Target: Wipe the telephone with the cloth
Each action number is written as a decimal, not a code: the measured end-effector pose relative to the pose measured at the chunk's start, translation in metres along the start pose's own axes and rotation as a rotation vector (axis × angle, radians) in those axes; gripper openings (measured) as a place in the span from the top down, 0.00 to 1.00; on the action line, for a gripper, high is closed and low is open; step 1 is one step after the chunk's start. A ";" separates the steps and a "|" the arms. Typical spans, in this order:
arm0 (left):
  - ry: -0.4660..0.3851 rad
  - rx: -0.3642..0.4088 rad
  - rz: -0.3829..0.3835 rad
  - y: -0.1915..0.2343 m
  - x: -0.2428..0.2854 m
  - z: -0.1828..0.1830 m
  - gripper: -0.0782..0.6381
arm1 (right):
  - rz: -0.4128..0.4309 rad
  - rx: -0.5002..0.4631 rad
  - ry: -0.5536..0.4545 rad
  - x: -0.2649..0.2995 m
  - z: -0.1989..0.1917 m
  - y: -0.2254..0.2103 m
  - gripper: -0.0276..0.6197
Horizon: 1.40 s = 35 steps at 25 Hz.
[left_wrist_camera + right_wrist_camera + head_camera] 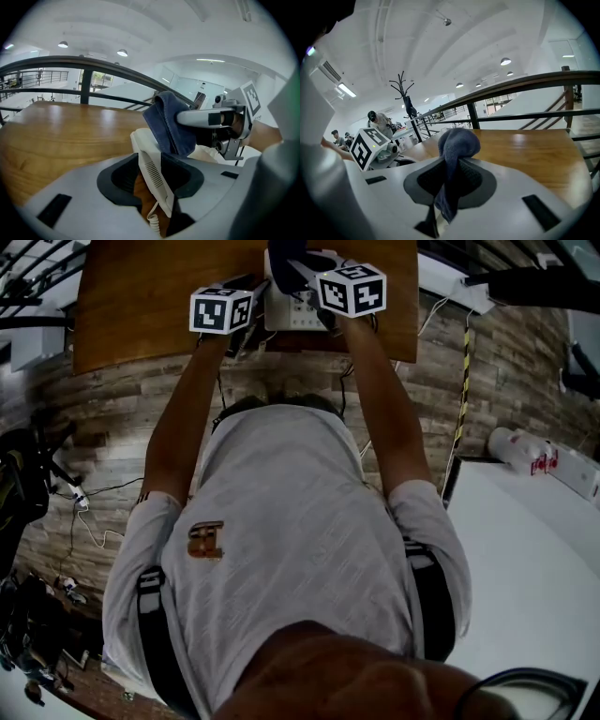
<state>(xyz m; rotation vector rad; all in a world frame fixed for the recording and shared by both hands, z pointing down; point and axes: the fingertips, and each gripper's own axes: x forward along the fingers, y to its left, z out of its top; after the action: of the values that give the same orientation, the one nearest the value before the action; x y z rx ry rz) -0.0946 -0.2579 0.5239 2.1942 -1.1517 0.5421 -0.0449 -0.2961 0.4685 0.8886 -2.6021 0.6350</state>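
Observation:
A white telephone (295, 310) stands on the wooden table (141, 296), at its near edge. Its white handset (152, 173) stands on edge between the jaws of my left gripper (150, 157), coiled cord hanging below. Wood shows in a gap at the handset's left side, so the jaws are open around it. My right gripper (450, 164) is shut on a dark blue cloth (457, 143), which bunches above the jaws. In the left gripper view the cloth (168, 122) hangs against the handset's upper end, held by the right gripper (183, 117). Both marker cubes show in the head view.
A dark metal railing (93, 63) runs behind the table. A white table (525, 568) with a white roll (516, 448) stands at the person's right. Cables (80, 498) lie on the floor at the left. A coat stand (405, 98) and people stand far behind.

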 end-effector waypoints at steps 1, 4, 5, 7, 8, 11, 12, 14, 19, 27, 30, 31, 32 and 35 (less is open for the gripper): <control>0.006 -0.008 -0.003 0.002 0.001 -0.001 0.69 | -0.003 0.006 0.008 0.004 -0.001 -0.001 0.85; 0.015 -0.022 -0.011 0.002 0.005 -0.004 0.69 | -0.019 0.009 0.034 0.011 -0.007 -0.007 0.85; 0.014 -0.026 -0.014 0.002 0.006 -0.005 0.69 | -0.025 0.006 0.045 0.012 -0.009 -0.009 0.85; 0.010 -0.033 -0.020 0.002 0.007 -0.005 0.68 | -0.042 -0.005 0.063 0.015 -0.014 -0.015 0.85; 0.008 -0.036 -0.022 0.003 0.007 -0.005 0.68 | -0.052 -0.011 0.070 0.016 -0.016 -0.018 0.85; -0.005 -0.045 -0.023 0.003 0.007 -0.005 0.67 | -0.082 -0.017 0.084 0.018 -0.023 -0.027 0.85; -0.008 -0.046 -0.023 0.003 0.007 -0.005 0.67 | -0.094 -0.017 0.086 0.017 -0.024 -0.031 0.85; -0.011 -0.045 -0.022 0.004 0.007 -0.005 0.67 | -0.116 -0.015 0.088 0.014 -0.029 -0.039 0.85; -0.008 -0.036 -0.020 0.006 0.007 -0.005 0.67 | -0.188 0.005 0.092 -0.004 -0.040 -0.066 0.85; -0.009 -0.025 -0.026 0.003 0.007 -0.005 0.66 | -0.275 0.042 0.066 -0.047 -0.047 -0.100 0.85; -0.013 -0.024 -0.031 0.004 0.007 -0.006 0.66 | -0.232 0.042 0.034 -0.056 -0.042 -0.083 0.85; -0.014 -0.024 -0.032 0.004 0.007 -0.006 0.66 | -0.210 0.040 0.022 -0.057 -0.040 -0.074 0.85; -0.015 -0.024 -0.033 0.005 0.007 -0.006 0.66 | -0.186 0.040 0.013 -0.057 -0.037 -0.063 0.85; -0.021 -0.029 -0.034 0.006 0.006 -0.005 0.66 | -0.107 0.047 -0.010 -0.051 -0.031 -0.027 0.85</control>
<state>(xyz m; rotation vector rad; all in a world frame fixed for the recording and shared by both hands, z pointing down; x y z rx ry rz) -0.0971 -0.2607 0.5332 2.1958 -1.1239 0.4858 0.0158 -0.2744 0.4815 1.0397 -2.5380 0.6672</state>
